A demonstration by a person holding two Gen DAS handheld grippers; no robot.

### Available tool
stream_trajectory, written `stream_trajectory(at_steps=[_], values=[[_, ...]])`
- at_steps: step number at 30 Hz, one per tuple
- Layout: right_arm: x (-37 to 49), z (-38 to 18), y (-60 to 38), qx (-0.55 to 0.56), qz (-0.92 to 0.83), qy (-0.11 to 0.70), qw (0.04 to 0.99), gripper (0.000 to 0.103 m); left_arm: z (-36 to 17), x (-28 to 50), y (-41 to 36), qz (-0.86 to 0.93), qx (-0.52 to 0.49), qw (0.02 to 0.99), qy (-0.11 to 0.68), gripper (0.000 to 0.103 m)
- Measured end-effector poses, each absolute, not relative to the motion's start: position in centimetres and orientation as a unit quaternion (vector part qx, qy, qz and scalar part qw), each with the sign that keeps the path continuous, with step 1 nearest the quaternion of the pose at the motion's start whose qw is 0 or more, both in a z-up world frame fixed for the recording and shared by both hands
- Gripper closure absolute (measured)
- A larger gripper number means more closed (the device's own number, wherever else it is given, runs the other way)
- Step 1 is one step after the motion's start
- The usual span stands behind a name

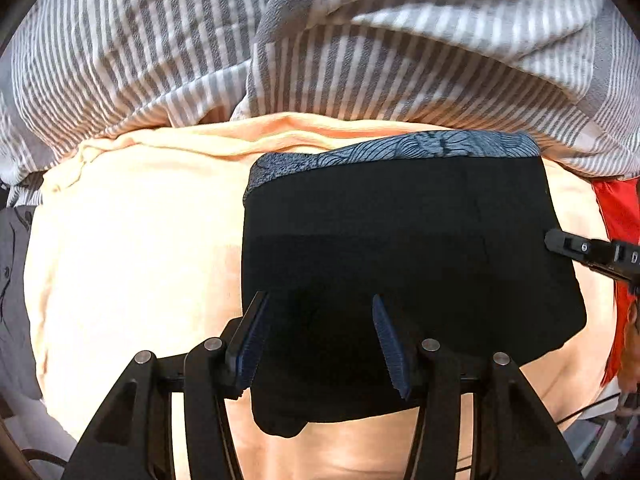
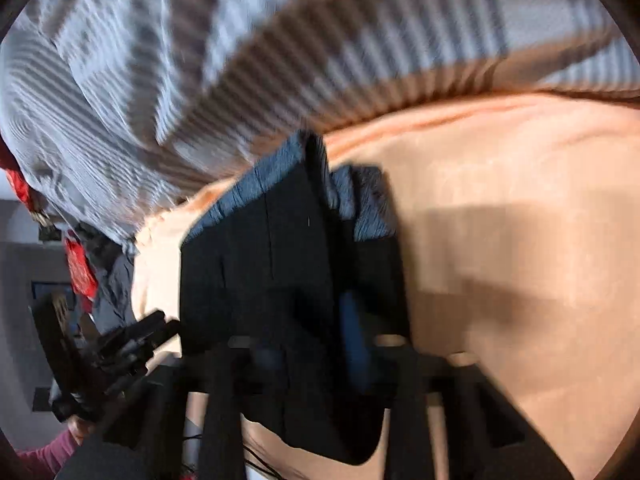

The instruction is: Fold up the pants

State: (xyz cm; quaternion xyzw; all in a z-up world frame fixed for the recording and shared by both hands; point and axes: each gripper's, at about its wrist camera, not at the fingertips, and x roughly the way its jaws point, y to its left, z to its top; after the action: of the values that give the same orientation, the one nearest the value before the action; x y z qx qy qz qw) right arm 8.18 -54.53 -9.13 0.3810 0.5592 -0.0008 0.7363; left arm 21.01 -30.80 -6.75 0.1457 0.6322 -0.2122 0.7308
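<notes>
The black pants (image 1: 400,248) lie folded into a compact rectangle on the peach sheet (image 1: 132,260), with a blue-grey patterned waistband (image 1: 420,146) along the far edge. My left gripper (image 1: 320,336) is open, its blue-padded fingers (image 1: 250,344) hovering over the near edge of the pants with nothing between them. My right gripper shows at the pants' right edge in the left wrist view (image 1: 592,252). In the blurred right wrist view the pants (image 2: 256,276) lie under my right gripper (image 2: 312,344), which looks open. The left gripper (image 2: 132,344) shows at the left there.
A grey and white striped blanket (image 1: 320,40) is bunched behind the sheet. Red fabric (image 1: 620,216) lies at the right edge and dark grey cloth (image 1: 12,280) at the left. Cables (image 1: 588,408) run off the lower right.
</notes>
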Motion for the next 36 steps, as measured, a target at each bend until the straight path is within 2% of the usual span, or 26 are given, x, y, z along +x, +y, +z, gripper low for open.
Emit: stream_trajectory(at_steps=[4,13,17,20,36], values=[[7.2,-8.5,-54.1,0.378,-0.006,0.549,0.745,0.093,-8.2,19.3,-30.5,-0.225,0.150,0.713,0.647,0.049],[6.0,-9.4,-53.3,0.349,-0.020,0.575,0.740,0.094,-10.0,17.5,-30.2,-0.233,0.157,0.706,0.650,0.047],[5.8,-8.9,-52.1,0.321,-0.036,0.585,0.744,0.092,-10.4,17.3,-30.4,-0.235,0.159,0.707,0.648,0.046],[5.6,-8.4,-51.4,0.306,-0.046,0.595,0.741,0.086,-10.4,17.6,-30.3,-0.234,0.157,0.708,0.648,0.046],[4.4,-3.3,-48.7,0.235,-0.112,0.572,0.778,0.086,-10.3,17.3,-30.1,-0.234,0.150,0.711,0.645,0.046]])
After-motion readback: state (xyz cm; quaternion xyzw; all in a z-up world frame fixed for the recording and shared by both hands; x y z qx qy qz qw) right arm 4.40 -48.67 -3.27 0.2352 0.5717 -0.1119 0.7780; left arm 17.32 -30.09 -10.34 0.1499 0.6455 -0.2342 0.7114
